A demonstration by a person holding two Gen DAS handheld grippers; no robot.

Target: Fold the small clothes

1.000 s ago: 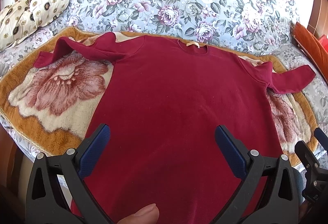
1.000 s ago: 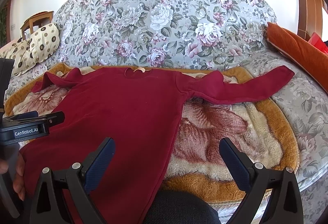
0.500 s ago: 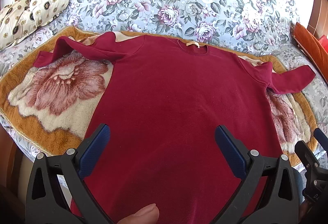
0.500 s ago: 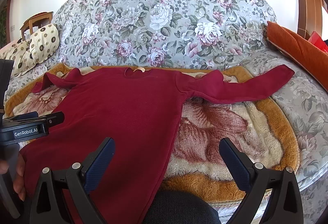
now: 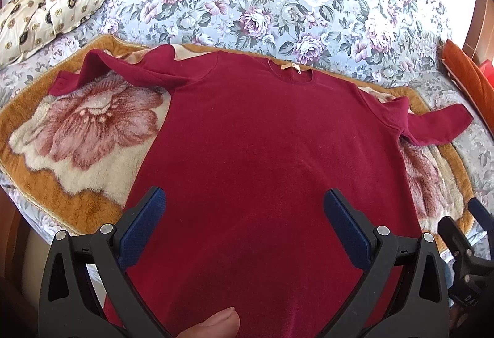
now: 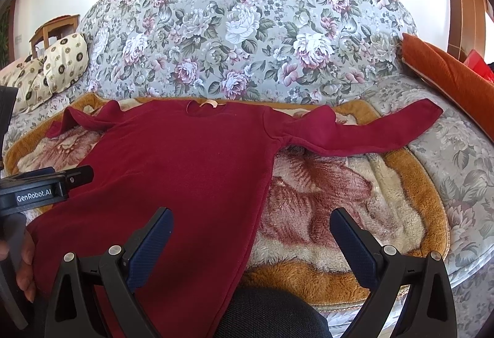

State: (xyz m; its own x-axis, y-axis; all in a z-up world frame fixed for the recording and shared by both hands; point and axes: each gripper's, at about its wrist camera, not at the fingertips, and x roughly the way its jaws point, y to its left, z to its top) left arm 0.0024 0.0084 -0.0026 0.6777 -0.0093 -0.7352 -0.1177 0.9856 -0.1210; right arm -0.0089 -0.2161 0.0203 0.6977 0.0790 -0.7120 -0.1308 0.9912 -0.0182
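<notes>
The left gripper [image 5: 244,205] stands wide open with nothing between its blue pads [image 5: 145,223], low in the left wrist view, above the lower body of the sweater [image 5: 271,158]. The right gripper [image 6: 251,226] is just as wide open and also holds nothing; in the right wrist view its left pad sits over the sweater's side edge and its right pad over the blanket [image 6: 339,199].

The sweater lies flat, neck away from the cameras, filling the middle of the left wrist view. One sleeve [image 5: 120,72] runs to the upper left of that frame, a little bunched at the shoulder; the other sleeve [image 6: 364,134] stretches to the right in the right wrist view, its cuff reaching onto the floral bedspread [image 6: 247,29]. Pillows [image 5: 52,10] sit at the upper left.

By the look of it the folding has not begun: the garment is only spread out, no sleeve is turned in and no crease is made. All the folds are still to do, most likely starting with a sleeve or a side edge.

Against the earlier frames nothing has visibly changed: both grippers hang in the same spots with the same opening, and the sweater lies as it did.
</notes>
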